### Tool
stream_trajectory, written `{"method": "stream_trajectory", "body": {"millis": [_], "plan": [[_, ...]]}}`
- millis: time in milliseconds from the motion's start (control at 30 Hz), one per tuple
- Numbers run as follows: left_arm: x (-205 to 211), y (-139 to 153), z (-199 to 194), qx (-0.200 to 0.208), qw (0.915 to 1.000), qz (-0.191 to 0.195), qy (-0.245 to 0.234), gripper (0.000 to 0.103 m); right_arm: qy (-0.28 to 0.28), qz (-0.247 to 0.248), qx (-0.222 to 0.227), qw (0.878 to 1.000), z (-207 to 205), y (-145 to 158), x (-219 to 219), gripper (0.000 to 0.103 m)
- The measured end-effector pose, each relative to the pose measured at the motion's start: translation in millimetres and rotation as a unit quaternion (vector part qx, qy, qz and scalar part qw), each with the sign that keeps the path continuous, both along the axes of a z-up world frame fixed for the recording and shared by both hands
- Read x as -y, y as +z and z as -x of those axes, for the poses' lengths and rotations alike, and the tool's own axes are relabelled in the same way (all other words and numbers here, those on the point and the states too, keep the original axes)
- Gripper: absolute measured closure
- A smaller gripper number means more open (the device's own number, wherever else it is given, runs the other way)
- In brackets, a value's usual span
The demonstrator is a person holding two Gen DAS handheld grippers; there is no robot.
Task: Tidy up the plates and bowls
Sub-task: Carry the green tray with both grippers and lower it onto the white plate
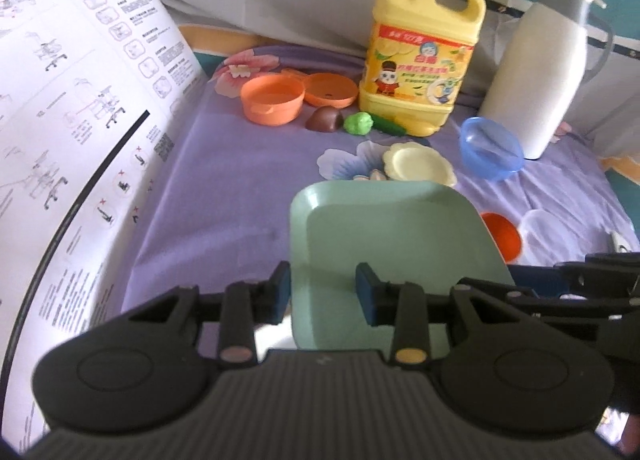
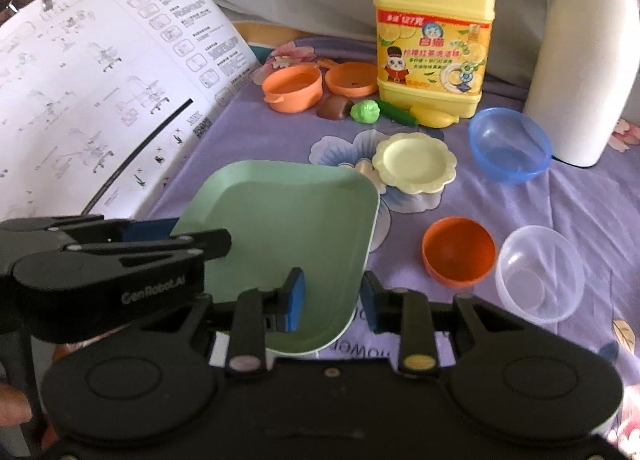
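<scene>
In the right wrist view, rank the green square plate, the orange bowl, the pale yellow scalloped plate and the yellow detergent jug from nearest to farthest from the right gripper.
1. Green square plate: its right edge sits between the open fingers of the right gripper.
2. Orange bowl: just ahead, to the right.
3. Pale yellow scalloped plate: farther ahead, mid-cloth.
4. Yellow detergent jug: at the back.

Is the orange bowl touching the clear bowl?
Apart. The right wrist view shows purple cloth between the orange bowl and the clear bowl.
</scene>
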State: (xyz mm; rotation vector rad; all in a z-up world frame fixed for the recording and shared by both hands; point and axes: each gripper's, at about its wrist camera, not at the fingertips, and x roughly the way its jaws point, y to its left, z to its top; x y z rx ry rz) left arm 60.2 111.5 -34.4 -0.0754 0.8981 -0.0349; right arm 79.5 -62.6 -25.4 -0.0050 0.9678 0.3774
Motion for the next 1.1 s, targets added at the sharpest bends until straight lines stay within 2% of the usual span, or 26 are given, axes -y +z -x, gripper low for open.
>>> {"method": "stream_trajectory", "body": {"millis": [233,500,833,1100], "plan": [[1,9,36,0.005,0.9999,0.008,0.006,0.069,0.009,-0.008,0.007,1.0,28,13,8,0.072],[-2,10,65,0.001,0.9999,0.005,0.015,0.069,0.025,-0.014,0.006,1.0,55,15,7,0.072],[-12,5,86,-0.008,0.9998,-0.004,0.018,0.067,0.05,-0.012,-0.006,0.999,79,6,-7,0.072],[-18,-11,90,-0.031,0.9993,-0.008,0.016,0.066,0.06,-0.009,-0.034,0.998,86,-13,-17,0.072]]}}
